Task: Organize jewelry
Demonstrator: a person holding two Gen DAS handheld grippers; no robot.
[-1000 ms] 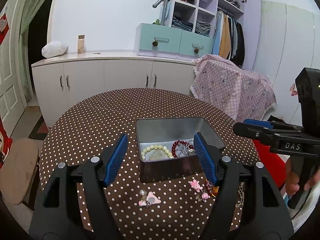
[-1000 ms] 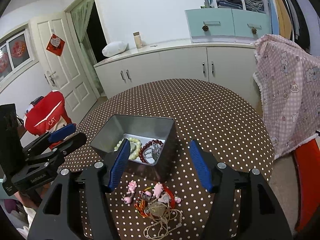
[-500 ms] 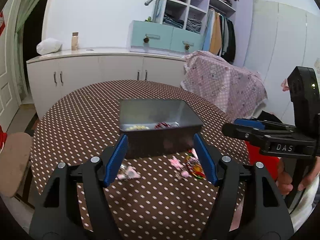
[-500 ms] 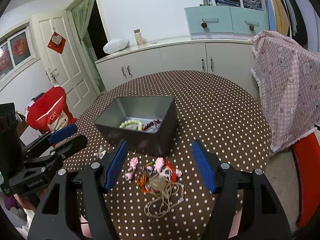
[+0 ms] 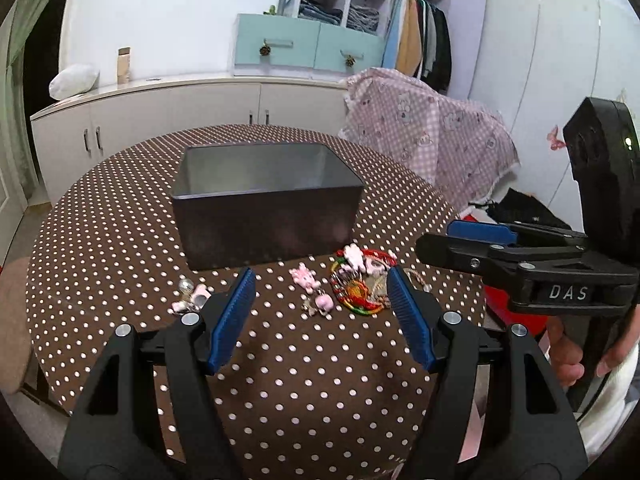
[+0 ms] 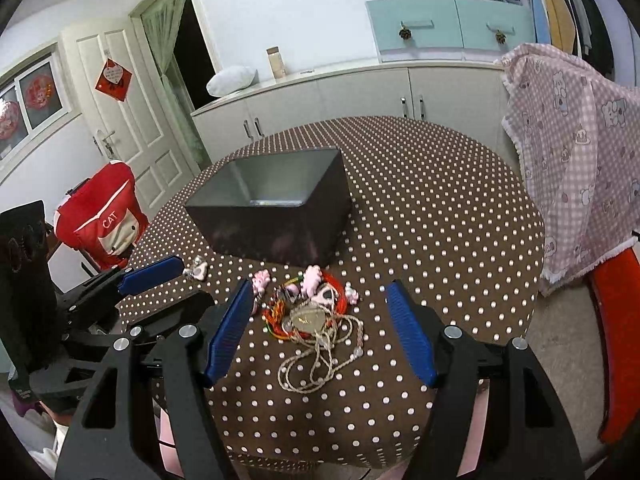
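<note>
My left gripper point(image 5: 322, 312) and right gripper point(image 6: 320, 328) both gape wide and empty over the jewelry pile point(image 6: 316, 308) near the worktop's point(image 6: 440, 216) front edge, before the tin box point(image 6: 276, 216).

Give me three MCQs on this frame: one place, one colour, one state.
1. Where is the jewelry pile relative to the metal tin?
A. inside it
B. on the tablecloth in front of it
C. behind it

2. What colour are the gripper pads?
A. blue
B. red
C. green

3. What state is the right gripper in?
A. shut on a cord
B. open, holding nothing
C. shut on the tin

Answers: B, the pile lies on the dotted tablecloth by the tin's near wall; A, both pads show blue; B, its jaws stand wide apart above the pile.
</note>
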